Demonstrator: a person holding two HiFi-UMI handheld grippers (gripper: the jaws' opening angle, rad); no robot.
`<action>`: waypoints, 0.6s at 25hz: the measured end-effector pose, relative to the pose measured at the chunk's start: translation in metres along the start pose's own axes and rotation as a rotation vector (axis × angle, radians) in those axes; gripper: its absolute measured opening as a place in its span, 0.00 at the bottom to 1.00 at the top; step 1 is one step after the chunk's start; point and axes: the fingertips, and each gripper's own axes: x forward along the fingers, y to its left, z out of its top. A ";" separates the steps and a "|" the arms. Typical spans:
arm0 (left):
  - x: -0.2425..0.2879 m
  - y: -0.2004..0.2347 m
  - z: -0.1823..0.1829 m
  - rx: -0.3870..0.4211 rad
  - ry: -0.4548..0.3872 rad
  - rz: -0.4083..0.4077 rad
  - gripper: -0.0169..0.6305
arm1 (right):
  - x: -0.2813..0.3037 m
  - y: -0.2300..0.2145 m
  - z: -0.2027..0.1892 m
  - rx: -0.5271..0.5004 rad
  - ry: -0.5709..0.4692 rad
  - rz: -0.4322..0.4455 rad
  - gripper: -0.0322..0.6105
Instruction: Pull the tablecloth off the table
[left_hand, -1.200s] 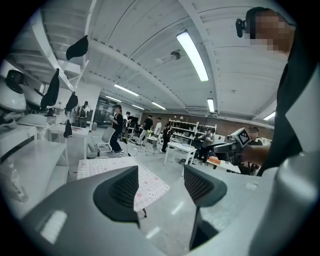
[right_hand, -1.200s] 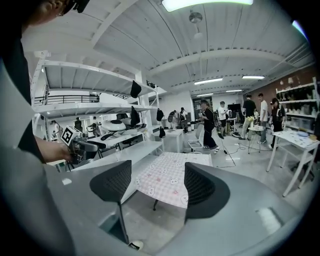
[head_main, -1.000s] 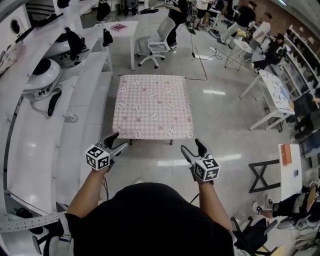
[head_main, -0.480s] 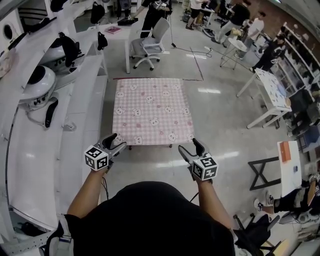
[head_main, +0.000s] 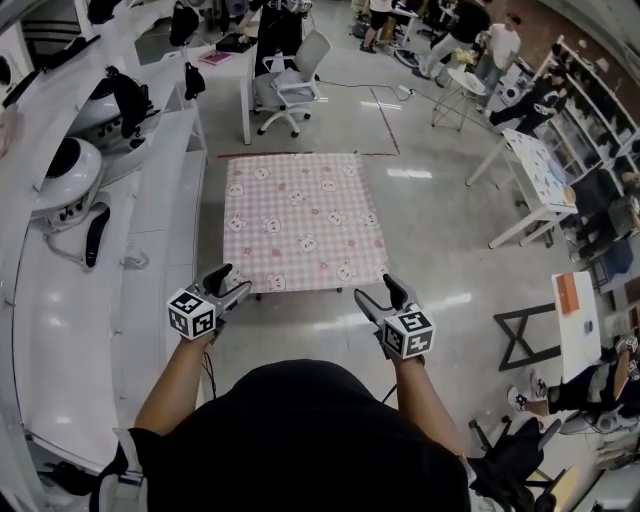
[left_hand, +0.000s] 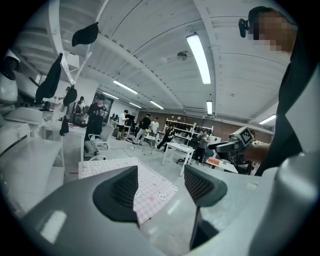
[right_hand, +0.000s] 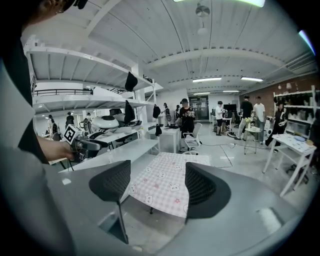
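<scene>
A pink checked tablecloth (head_main: 302, 220) with small animal prints covers a low table in front of me; it also lies ahead in the left gripper view (left_hand: 152, 187) and the right gripper view (right_hand: 167, 183). My left gripper (head_main: 230, 283) hovers just short of the cloth's near left corner, jaws apart and empty. Just short of the near right corner is my right gripper (head_main: 379, 293), also open with nothing between its fingers. Neither touches the cloth. The table's legs barely show under the cloth's near edge.
A long white bench (head_main: 110, 300) with white helmet-like shells (head_main: 62, 175) runs along the left. An office chair (head_main: 290, 85) and a white desk stand beyond the table. More white tables (head_main: 530, 170) and several people are at the right and back. A black stool (head_main: 525, 335) stands at right.
Both grippers and I have moved closer to the table's near edge; the cloth's near corners now lie just ahead of the jaws. The cloth itself has not moved.
</scene>
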 end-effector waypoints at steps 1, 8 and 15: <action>0.000 0.002 -0.001 -0.001 0.002 -0.002 0.46 | 0.002 0.001 0.000 0.001 -0.001 -0.003 0.63; -0.004 0.015 0.002 0.000 -0.007 -0.007 0.46 | 0.013 0.011 -0.002 0.004 0.007 -0.001 0.63; -0.016 0.026 -0.001 -0.013 -0.010 -0.004 0.46 | 0.022 0.025 0.005 -0.011 0.009 0.010 0.64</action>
